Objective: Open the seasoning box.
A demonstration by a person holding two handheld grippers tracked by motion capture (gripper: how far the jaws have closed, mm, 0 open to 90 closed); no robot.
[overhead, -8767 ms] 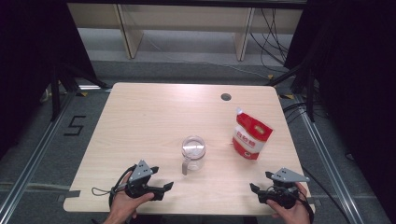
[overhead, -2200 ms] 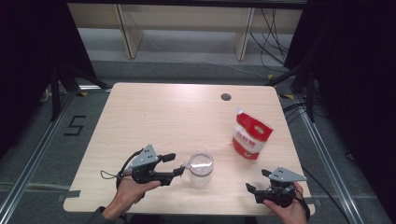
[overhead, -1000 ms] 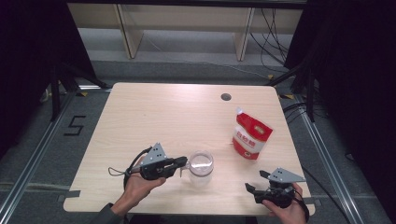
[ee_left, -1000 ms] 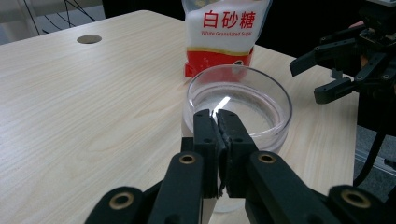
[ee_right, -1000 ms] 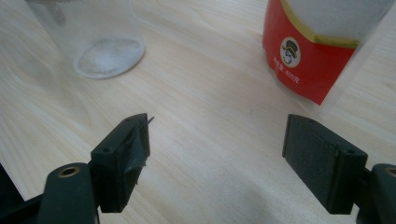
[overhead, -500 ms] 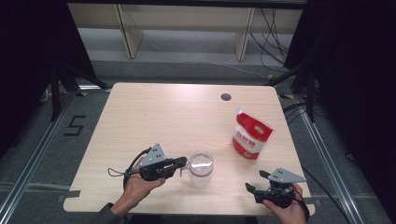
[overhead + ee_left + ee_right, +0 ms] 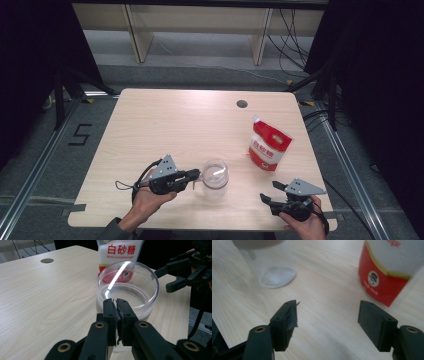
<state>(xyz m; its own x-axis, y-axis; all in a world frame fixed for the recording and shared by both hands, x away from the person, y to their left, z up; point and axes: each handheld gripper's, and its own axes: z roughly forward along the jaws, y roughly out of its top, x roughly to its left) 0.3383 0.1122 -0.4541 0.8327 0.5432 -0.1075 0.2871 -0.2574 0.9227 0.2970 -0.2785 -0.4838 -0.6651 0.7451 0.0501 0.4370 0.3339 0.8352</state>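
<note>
The left gripper (image 7: 115,305) is pinching the clear glass mug's (image 7: 215,176) handle. The right gripper (image 7: 327,322), jaws just narrowing yet empty, is idling near the table's (image 7: 165,125) front edge. Its view is revealing the sugar pouch's (image 7: 387,272) logo.

A pale wood-grain table (image 7: 150,125) with a small round hole (image 7: 242,104) near its far edge carries two things — a clear glass jar (image 7: 215,178) standing upright near the front edge, and a red-and-white sugar pouch (image 7: 269,145) standing well apart, toward the right side.
</note>
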